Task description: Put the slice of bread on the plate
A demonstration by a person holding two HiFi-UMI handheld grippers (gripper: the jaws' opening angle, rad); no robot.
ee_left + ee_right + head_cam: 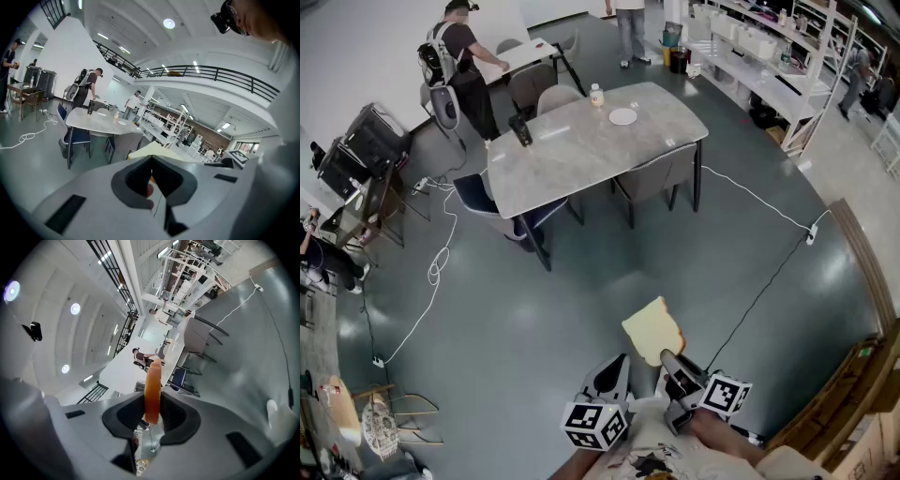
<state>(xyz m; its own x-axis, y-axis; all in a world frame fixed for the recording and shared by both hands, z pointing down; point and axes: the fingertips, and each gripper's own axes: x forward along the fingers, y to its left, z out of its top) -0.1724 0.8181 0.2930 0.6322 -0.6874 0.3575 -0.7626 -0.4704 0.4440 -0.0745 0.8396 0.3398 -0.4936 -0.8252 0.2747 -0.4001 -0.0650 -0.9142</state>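
Observation:
A pale yellow slice of bread (pixel 653 330) with a tan crust hangs in the air above the grey floor, with my right gripper (pixel 667 357) shut on its near edge. In the right gripper view the bread (pixel 153 380) stands edge-on between the pads. My left gripper (pixel 616 368) is just left of it with its jaws together and nothing in them. From the left gripper (pixel 151 162) the bread (pixel 149 151) shows just beyond the jaw tips. A small white plate (pixel 622 116) lies on the grey marble table (pixel 581 155) far ahead. The plate (pixel 122 123) is also in the left gripper view.
Grey chairs (pixel 654 178) and a blue chair (pixel 478 195) ring the table, which also bears a bottle (pixel 596 94) and a dark object (pixel 521 129). A person with a backpack (pixel 455 66) stands beyond. White cables (pixel 441 262) trail on the floor. White shelving (pixel 769 56) lines the right.

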